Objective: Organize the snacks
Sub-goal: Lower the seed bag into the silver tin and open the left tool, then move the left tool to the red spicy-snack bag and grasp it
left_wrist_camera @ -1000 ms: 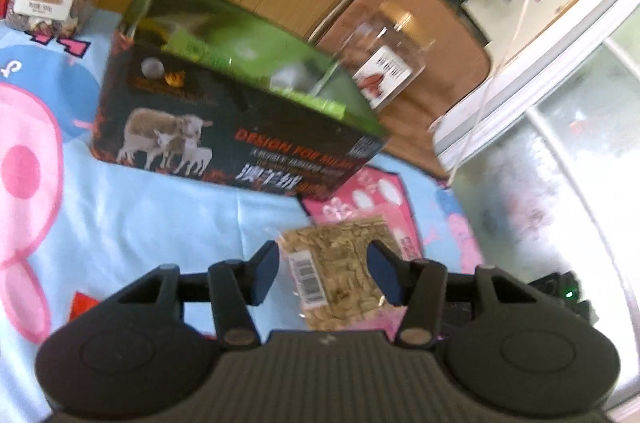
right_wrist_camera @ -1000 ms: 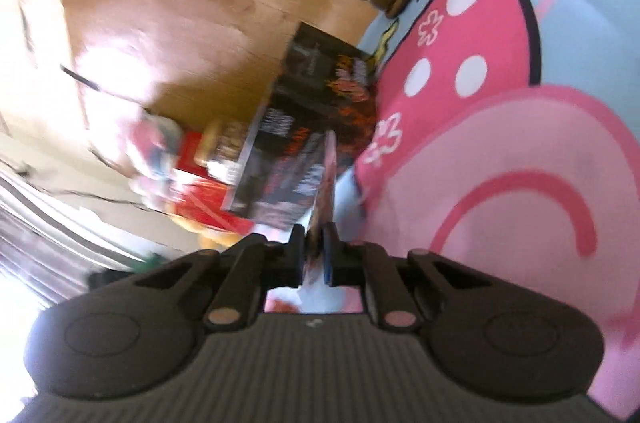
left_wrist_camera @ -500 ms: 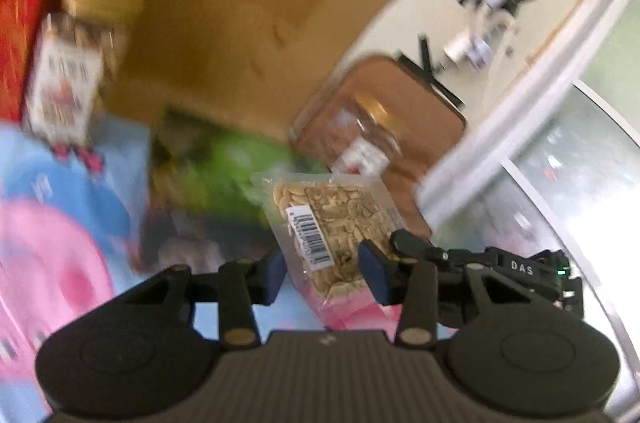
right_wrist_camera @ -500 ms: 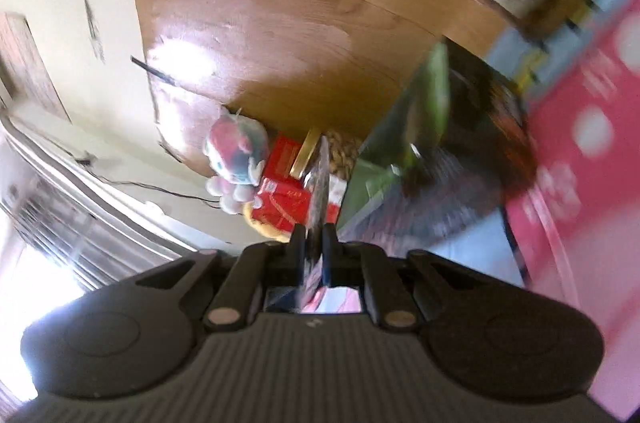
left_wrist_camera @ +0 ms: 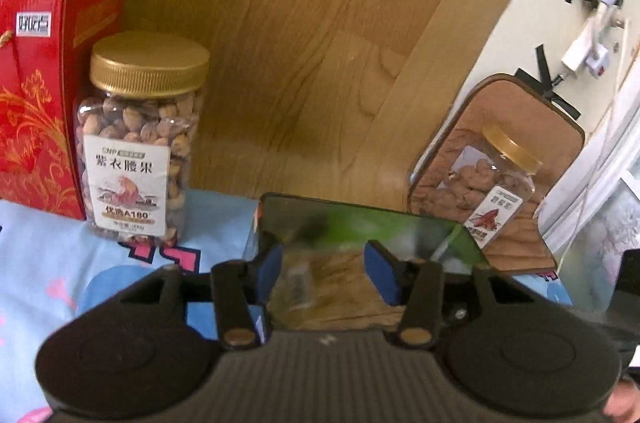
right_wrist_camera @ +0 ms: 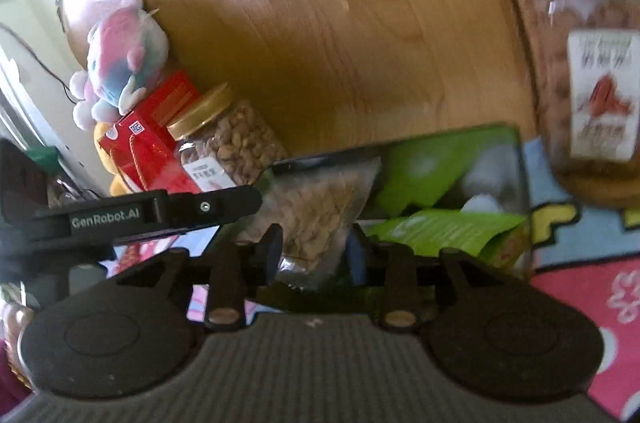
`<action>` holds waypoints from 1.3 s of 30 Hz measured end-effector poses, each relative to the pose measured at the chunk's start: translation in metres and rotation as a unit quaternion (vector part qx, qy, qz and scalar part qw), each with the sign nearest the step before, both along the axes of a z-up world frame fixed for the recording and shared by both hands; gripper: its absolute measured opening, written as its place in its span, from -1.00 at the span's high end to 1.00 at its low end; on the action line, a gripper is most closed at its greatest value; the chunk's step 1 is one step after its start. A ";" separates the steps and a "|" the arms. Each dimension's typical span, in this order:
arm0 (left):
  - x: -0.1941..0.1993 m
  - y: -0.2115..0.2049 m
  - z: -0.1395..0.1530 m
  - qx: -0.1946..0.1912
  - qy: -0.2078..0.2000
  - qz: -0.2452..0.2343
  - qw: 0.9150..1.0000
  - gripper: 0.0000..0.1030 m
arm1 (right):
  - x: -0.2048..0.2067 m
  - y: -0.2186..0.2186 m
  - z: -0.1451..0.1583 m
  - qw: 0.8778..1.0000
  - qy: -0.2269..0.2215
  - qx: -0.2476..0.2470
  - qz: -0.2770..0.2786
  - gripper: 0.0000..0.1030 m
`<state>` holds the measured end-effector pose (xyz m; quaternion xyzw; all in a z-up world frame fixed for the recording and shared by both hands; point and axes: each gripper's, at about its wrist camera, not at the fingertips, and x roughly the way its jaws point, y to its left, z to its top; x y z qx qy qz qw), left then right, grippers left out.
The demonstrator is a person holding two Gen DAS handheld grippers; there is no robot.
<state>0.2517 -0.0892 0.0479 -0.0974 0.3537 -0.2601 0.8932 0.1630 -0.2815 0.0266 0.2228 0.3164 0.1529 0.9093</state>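
The seed packet (right_wrist_camera: 316, 207) hung over the open box (left_wrist_camera: 360, 223), between both grippers. The left gripper (left_wrist_camera: 328, 273) and right gripper (right_wrist_camera: 316, 255) were opening, pads clear. Light, limp and crinkly, it looked best pinched by a sealed edge.

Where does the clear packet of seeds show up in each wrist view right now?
Left wrist view: the seed packet sits low centre, blurred, between the left gripper fingers, over the open box.
Right wrist view: the packet is centre, just ahead of the right gripper, at the box opening beside green packets.
Shared landmark: the gold-lidded nut jar next to the red carton.
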 end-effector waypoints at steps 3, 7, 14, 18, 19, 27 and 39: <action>-0.006 0.002 0.009 -0.008 -0.008 0.004 1.000 0.08 | -0.013 -0.005 0.006 0.999 -0.024 -0.018 -0.018 0.24; -0.033 0.019 0.024 -0.032 -0.018 -0.008 0.999 0.08 | -0.034 -0.009 0.019 0.999 -0.039 0.000 -0.025 0.24; -0.108 0.062 -0.015 -0.004 0.031 -0.048 0.998 -0.04 | -0.107 -0.011 -0.004 0.992 0.030 0.110 0.056 0.24; -0.124 0.080 -0.047 0.003 0.094 -0.053 0.994 -0.04 | -0.131 -0.004 -0.034 0.982 0.100 0.140 0.082 0.20; -0.126 0.083 -0.052 -0.001 0.104 -0.055 0.993 -0.04 | -0.135 -0.001 -0.038 0.979 0.111 0.148 0.089 0.20; -0.128 0.091 -0.067 -0.057 0.157 -0.074 0.983 -0.05 | -0.141 0.021 -0.036 0.975 0.164 0.106 0.106 0.26; -0.129 0.084 -0.072 -0.135 0.195 -0.069 0.969 0.30 | -0.136 0.029 -0.038 0.980 0.161 0.064 0.101 0.26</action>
